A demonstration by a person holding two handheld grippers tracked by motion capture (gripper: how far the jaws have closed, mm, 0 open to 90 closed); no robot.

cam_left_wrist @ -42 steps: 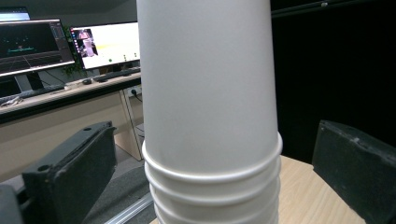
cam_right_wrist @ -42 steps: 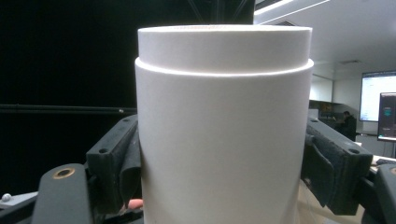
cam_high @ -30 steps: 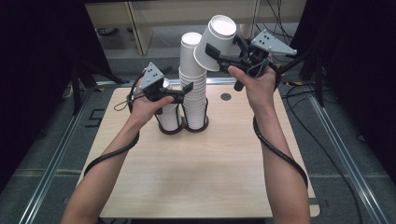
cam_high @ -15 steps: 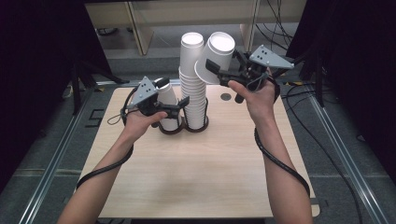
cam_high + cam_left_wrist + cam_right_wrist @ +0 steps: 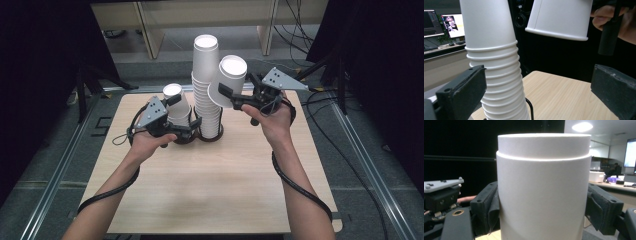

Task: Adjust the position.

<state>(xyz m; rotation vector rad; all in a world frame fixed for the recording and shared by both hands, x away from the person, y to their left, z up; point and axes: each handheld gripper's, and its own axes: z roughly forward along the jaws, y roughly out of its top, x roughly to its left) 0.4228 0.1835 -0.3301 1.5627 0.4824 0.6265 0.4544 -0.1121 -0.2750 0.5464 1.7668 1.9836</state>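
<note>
Lower and closer to the stacks than half a second ago, the single white paper cup (image 5: 228, 81) is carried upside down and tilted in the right tool (image 5: 239, 98), its flat bottom toward the high view's camera. It hangs in the air just right of the tall stack of white paper cups (image 5: 206, 90), about level with that stack's upper half; whether the two touch cannot be told from above. In the right gripper view the black jaws press against both sides of the cup (image 5: 543, 187), so the right tool is clamped on it. In the left gripper view the cup's rolled rim (image 5: 556, 35) shows at the top right, apart from the tall stack (image 5: 496, 67), with the person's right hand (image 5: 614, 20) behind it.

The left tool (image 5: 187, 127) has also come down from where it was and now sits low beside the base of the tall stack, its jaws spread wide apart with nothing between them but air and the ribbed rims of the stack off to one side. A shorter stack of white paper cups (image 5: 175, 102) stands just left of the tall one, behind the left tool. Both stacks rest in dark round holders (image 5: 212, 135) on the light wooden tabletop (image 5: 210, 185)
</note>
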